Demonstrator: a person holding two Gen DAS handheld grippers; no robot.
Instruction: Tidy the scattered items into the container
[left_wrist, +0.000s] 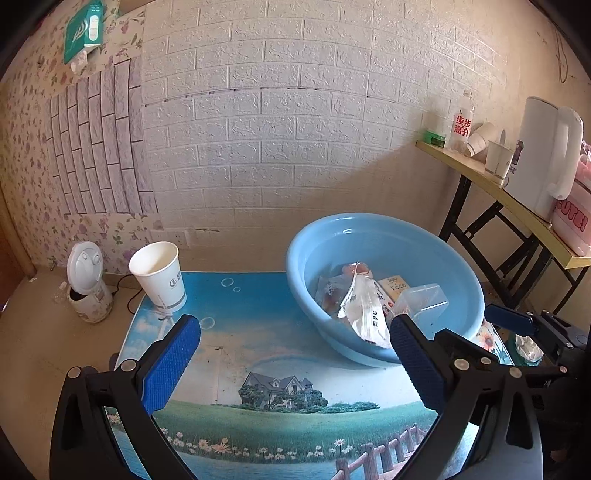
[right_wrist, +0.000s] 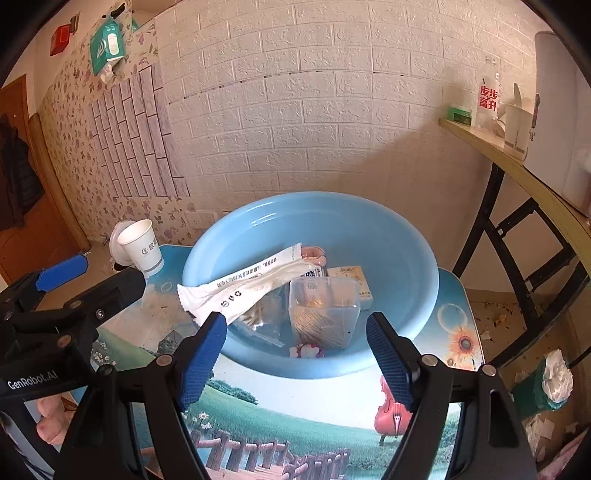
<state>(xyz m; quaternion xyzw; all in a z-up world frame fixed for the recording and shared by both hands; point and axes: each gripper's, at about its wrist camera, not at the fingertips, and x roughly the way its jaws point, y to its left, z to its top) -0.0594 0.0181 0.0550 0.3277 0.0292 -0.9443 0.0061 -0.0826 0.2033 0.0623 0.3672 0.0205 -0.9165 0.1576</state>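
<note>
On the far left of the surface (left_wrist: 229, 354), near its back corner, a white paper cup (left_wrist: 159, 275) stands upright with its mouth open to the ceiling — the one loose thing I can see outside the container, though whether it counts as clutter I can't say. The left tool (left_wrist: 295, 363) hovers over the printed meadow scene with its blue pads spread wide and nothing between them.

Moving right, the light blue basin (left_wrist: 384, 236) sits toward the right side of the surface and already holds most of the mess. A long white sachet (right_wrist: 255, 284) lies across it, its long axis running from the basin's left rim, which its crimped end overhangs, up toward the middle. Under it lies a clear bag of cotton swabs (right_wrist: 258, 317). Beside that a clear plastic box of sticks (right_wrist: 325, 314) stands roughly upright, a small white carton (right_wrist: 351, 280) just behind it, something pink (right_wrist: 314, 254) at the back and a small pink and white piece (right_wrist: 306, 350) at the near wall.

The right tool (right_wrist: 295, 354) hangs just in front of the basin's near rim, pads well apart and empty.

My judgement: the tidying is nearly done — at most the cup is left.
</note>
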